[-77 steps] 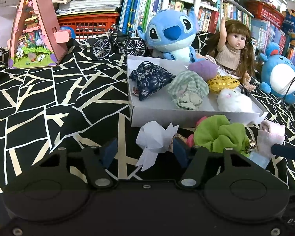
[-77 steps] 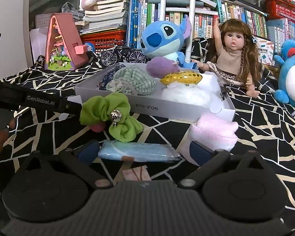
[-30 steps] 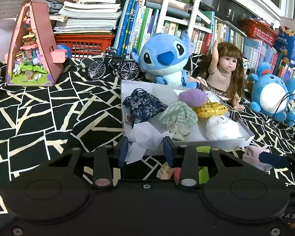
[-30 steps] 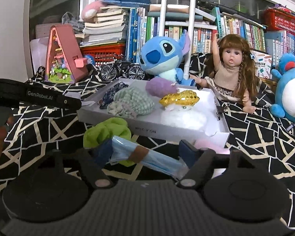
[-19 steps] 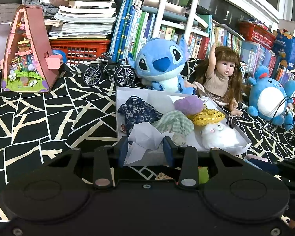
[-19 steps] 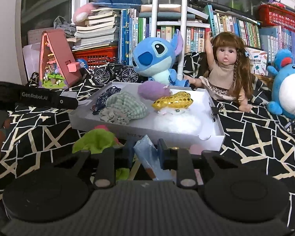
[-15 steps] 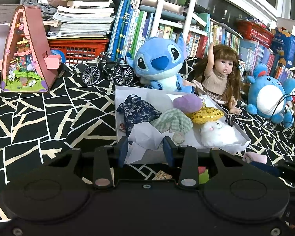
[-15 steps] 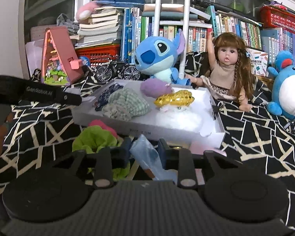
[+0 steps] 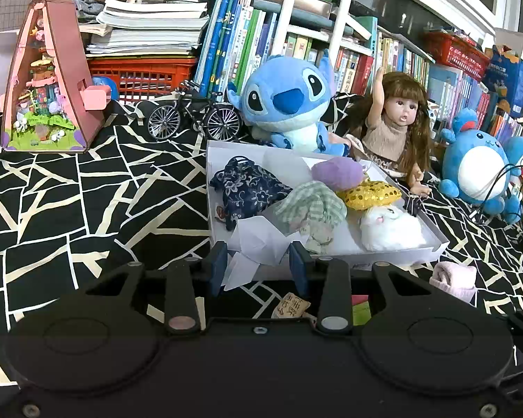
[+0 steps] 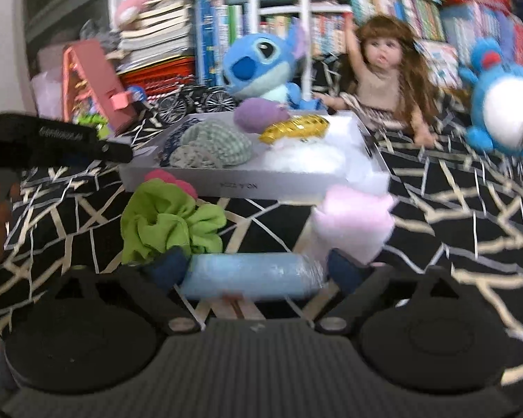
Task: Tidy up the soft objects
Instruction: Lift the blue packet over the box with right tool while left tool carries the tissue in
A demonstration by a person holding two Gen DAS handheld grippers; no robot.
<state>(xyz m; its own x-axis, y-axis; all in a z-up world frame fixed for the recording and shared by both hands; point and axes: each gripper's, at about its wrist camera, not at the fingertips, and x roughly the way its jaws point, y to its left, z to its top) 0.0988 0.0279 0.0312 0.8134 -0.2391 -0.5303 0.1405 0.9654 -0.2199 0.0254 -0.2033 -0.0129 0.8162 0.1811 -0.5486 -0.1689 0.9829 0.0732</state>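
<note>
The left gripper (image 9: 258, 261) was clenched on a crumpled piece of white cloth (image 9: 258, 242), its two blue pads pressing the fabric from either side, and it held that cloth over the near left corner of the white box (image 9: 394, 254). Inside the box lay a dark blue floral pouch (image 9: 247, 188) at the left, a green checked cloth (image 9: 310, 205) in the middle, a purple soft ball (image 9: 338, 173) further back, a gold sequinned cushion (image 9: 373, 195) and a white fluffy toy (image 9: 390, 226) at the right.

The right gripper (image 10: 252, 266) had its jaws opening; a light blue packet (image 10: 251, 275) lay lengthwise between them on the black and white patterned cloth (image 10: 453, 209), and the pads stood clear of its ends, so it was released. This view was blurred. Just left of the packet sat a lime green scrunchie (image 10: 167, 224), with something pink behind it; just right of it a pale pink folded cloth (image 10: 354, 219) rested near the box's near right corner.

Beyond the box stood a blue plush toy (image 9: 286, 104), a doll (image 9: 397, 125) at its right, a model bicycle (image 9: 195, 116) at its left and a pink toy house (image 9: 48, 94) far left
</note>
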